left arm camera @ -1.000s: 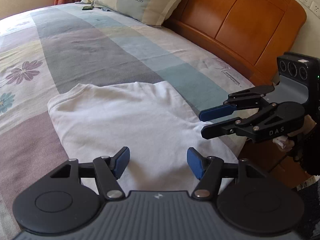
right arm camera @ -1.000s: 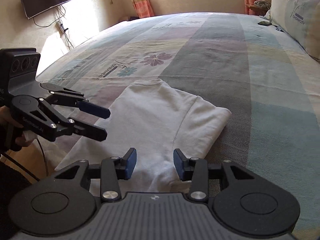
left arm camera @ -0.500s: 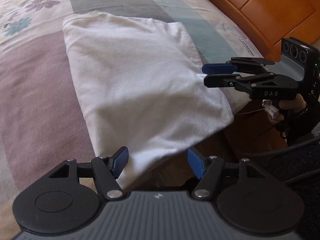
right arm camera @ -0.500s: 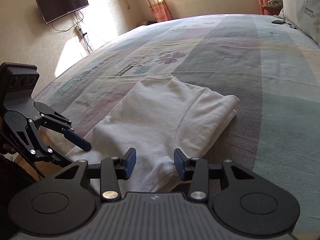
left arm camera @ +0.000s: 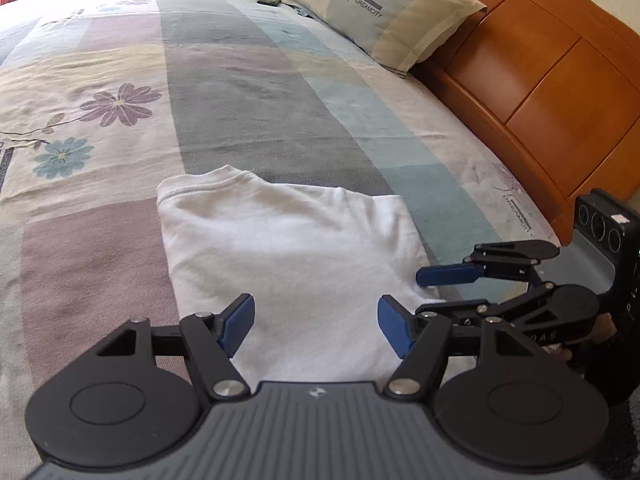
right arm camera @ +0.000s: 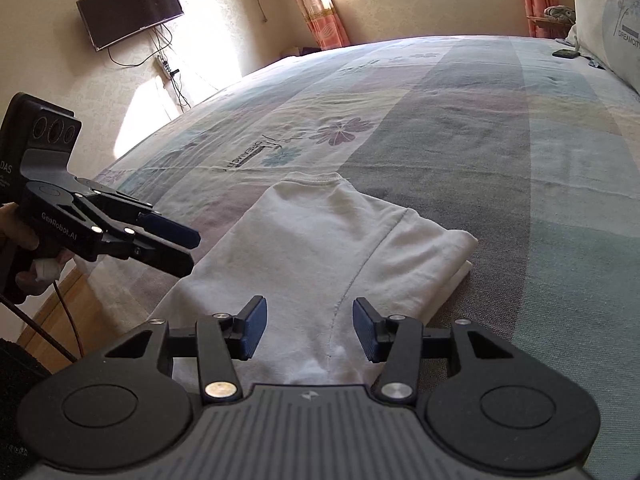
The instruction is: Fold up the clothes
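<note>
Left wrist view: white folded shirt [left arm camera: 288, 256] lies flat on the patchwork bedspread [left arm camera: 248, 92], ribbed collar at 11 o'clock. The left gripper [left arm camera: 316, 322] hovers over its near hem, jaws apart, gripping nothing.

Right wrist view: the shirt's layered fold edge sits at 3 o'clock. The right gripper [right arm camera: 308, 330], jaws just widened, stands empty above the seam.

free: bed [left arm camera: 256, 92] bare and flat ahead of both hand-held grippers, past the folded white shirt [left arm camera: 288, 256] | obstacles: pillow [left arm camera: 384, 12] and wooden headboard [left arm camera: 532, 60] ahead-right of left hand-held gripper [left arm camera: 316, 320] | right hand-held gripper [right arm camera: 308, 326] close beside it, over the shirt's near edge
</note>
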A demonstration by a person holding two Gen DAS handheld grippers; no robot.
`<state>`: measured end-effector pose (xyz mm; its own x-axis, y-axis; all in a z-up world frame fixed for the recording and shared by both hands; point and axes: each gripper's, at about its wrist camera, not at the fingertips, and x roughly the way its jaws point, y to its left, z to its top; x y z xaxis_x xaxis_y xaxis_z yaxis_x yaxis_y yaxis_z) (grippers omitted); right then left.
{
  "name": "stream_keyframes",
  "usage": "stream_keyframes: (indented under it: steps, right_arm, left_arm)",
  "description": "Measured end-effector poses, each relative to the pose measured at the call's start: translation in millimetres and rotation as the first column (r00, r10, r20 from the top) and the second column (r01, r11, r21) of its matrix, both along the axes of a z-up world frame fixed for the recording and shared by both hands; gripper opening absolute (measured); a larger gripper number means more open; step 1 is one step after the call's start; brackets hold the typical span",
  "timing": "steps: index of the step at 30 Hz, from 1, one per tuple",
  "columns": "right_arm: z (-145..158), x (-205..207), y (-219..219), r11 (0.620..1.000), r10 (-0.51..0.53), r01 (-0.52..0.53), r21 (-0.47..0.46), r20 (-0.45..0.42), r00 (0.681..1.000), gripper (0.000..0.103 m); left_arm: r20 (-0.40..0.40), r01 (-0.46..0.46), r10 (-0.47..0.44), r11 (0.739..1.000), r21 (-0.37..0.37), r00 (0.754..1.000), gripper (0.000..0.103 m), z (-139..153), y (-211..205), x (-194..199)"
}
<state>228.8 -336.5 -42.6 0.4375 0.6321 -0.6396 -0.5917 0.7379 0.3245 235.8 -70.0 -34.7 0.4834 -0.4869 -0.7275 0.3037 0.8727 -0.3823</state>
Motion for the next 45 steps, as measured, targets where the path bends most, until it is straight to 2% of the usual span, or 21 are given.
stream_keyframes:
  steps: [4,5,7,10,12,15,17,18,20,21,23,24,28,29,32,36,38,41,43,45]
  right_arm:
    - [-12,5,7,0.996,-0.017,0.012,-0.091,-0.052,0.998,0.054]
    - [-14,4,7,0.995,-0.02,0.014,-0.1,-0.058,0.998,0.055]
    - [-10,4,10,0.991,-0.053,0.045,-0.124,-0.062,0.997,0.056]
    - [-2,4,15,0.984,-0.103,0.093,-0.149,-0.058,0.993,0.056]
    - [6,2,22,0.98,-0.144,0.137,-0.146,-0.038,0.989,0.056]
    - [11,0,38,0.964,-0.213,0.207,-0.166,-0.019,0.977,0.058]
    - [11,0,50,0.944,-0.277,0.268,-0.194,-0.023,0.961,0.058]
    - [10,0,55,0.931,-0.309,0.296,-0.211,-0.029,0.951,0.059]
    - [3,-1,63,0.903,-0.371,0.351,-0.247,-0.038,0.928,0.062]
    - [-1,-1,66,0.888,-0.402,0.379,-0.26,-0.04,0.915,0.062]
    - [-10,-1,72,0.854,-0.464,0.434,-0.288,-0.042,0.885,0.072]
    - [-14,-2,75,0.835,-0.494,0.46,-0.302,-0.042,0.869,0.073]
    - [-22,1,73,0.783,-0.589,0.547,-0.296,-0.069,0.805,0.084]
    - [-25,2,71,0.774,-0.607,0.562,-0.291,-0.089,0.79,0.087]
    - [-30,2,67,0.752,-0.645,0.6,-0.274,-0.118,0.755,0.089]
    - [-19,-1,77,0.718,-0.67,0.615,-0.324,-0.083,0.738,0.088]
    - [-1,-10,82,0.697,-0.678,0.633,-0.337,-0.021,0.735,0.088]
    - [26,-27,86,0.75,-0.628,0.607,-0.264,0.007,0.778,0.09]
    - [36,-32,89,0.83,-0.545,0.533,-0.165,-0.035,0.838,0.092]
    - [28,-28,92,0.89,-0.453,0.442,-0.113,-0.101,0.886,0.092]
  left_arm:
    - [-0.05,-0.035,0.036,0.999,0.017,0.998,0.068,-34,-6,19]
    - [-0.045,-0.047,0.047,0.999,-0.001,0.998,0.069,-36,-4,19]
    - [-0.028,-0.047,0.046,0.999,-0.008,0.999,0.069,-27,-1,16]
    - [0.076,0.003,-0.005,1.0,0.023,0.997,0.071,-6,1,11]
    - [0.122,0.049,-0.053,0.998,0.033,0.991,0.077,2,2,16]
    - [0.122,0.131,-0.134,0.991,0.033,0.984,0.079,-2,2,36]
    - [0.075,0.179,-0.181,0.983,0.031,0.981,0.079,-12,3,52]
    - [0.034,0.199,-0.2,0.979,0.04,0.979,0.079,-21,2,62]
    - [0.002,0.235,-0.236,0.97,0.068,0.972,0.079,-29,2,71]
    - [0.006,0.255,-0.256,0.965,0.068,0.967,0.079,-29,2,73]
    - [0.015,0.293,-0.293,0.955,0.042,0.956,0.079,-22,4,75]
    - [0.027,0.31,-0.311,0.95,0.026,0.95,0.079,-17,6,75]
    - [0.08,0.362,-0.359,0.932,-0.019,0.93,0.079,5,14,68]
    - [0.079,0.365,-0.362,0.93,-0.03,0.929,0.08,6,17,65]
    - [0.071,0.374,-0.37,0.925,-0.062,0.926,0.08,11,25,59]
    - [0.032,0.34,-0.338,0.936,-0.089,0.94,0.08,3,38,60]
    - [0.02,0.304,-0.303,0.95,-0.072,0.953,0.08,-1,42,64]
    - [0.029,0.233,-0.232,0.97,-0.071,0.972,0.08,0,48,66]
    - [0.036,0.187,-0.185,0.98,-0.074,0.982,0.08,0,51,66]
    - [0.047,0.148,-0.144,0.985,-0.091,0.988,0.08,3,50,60]
